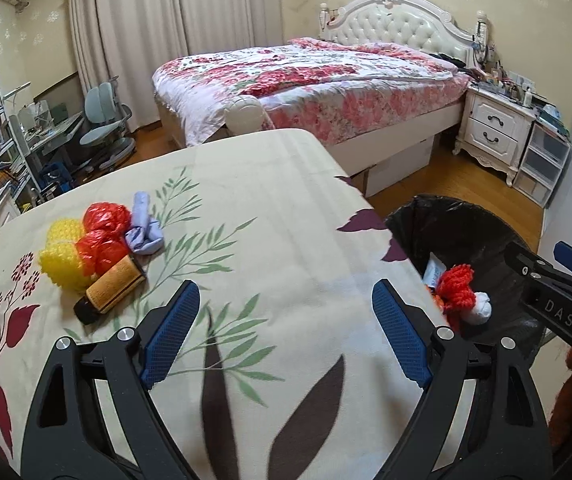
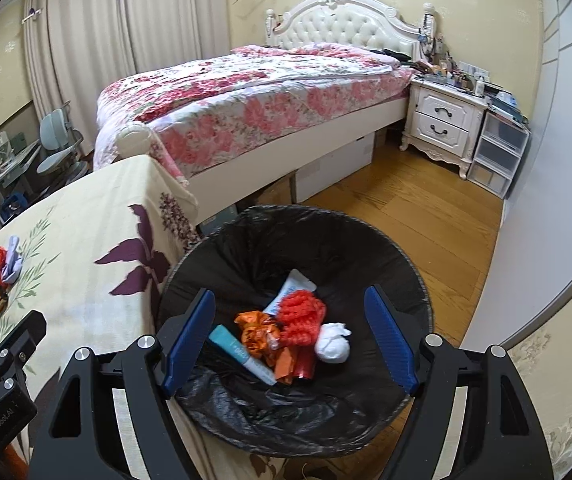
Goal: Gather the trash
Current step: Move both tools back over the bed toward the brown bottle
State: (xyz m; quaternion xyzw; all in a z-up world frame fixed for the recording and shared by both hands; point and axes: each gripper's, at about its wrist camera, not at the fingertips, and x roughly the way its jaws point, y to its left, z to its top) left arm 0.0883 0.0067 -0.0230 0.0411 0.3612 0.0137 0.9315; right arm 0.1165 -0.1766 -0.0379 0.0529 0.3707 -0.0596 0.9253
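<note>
On the floral tablecloth [image 1: 269,216] lies a heap of trash: a yellow bumpy piece [image 1: 59,258], red crumpled plastic [image 1: 101,236], a pale blue wad [image 1: 143,226] and a brown-labelled bottle [image 1: 109,290]. My left gripper [image 1: 286,336] is open and empty above the cloth, right of the heap. My right gripper [image 2: 292,338] is open and empty over the black-lined bin [image 2: 326,240]. The bin holds red netting [image 2: 300,316], orange wrapper [image 2: 255,330], a white wad [image 2: 332,344] and a teal tube [image 2: 241,354].
The bin [image 1: 418,220] stands off the table's right edge. A bed [image 2: 253,96] with a floral cover lies beyond, a white nightstand [image 2: 442,124] and plastic drawers [image 2: 496,156] at the right. A desk and chairs [image 1: 101,128] stand at the far left.
</note>
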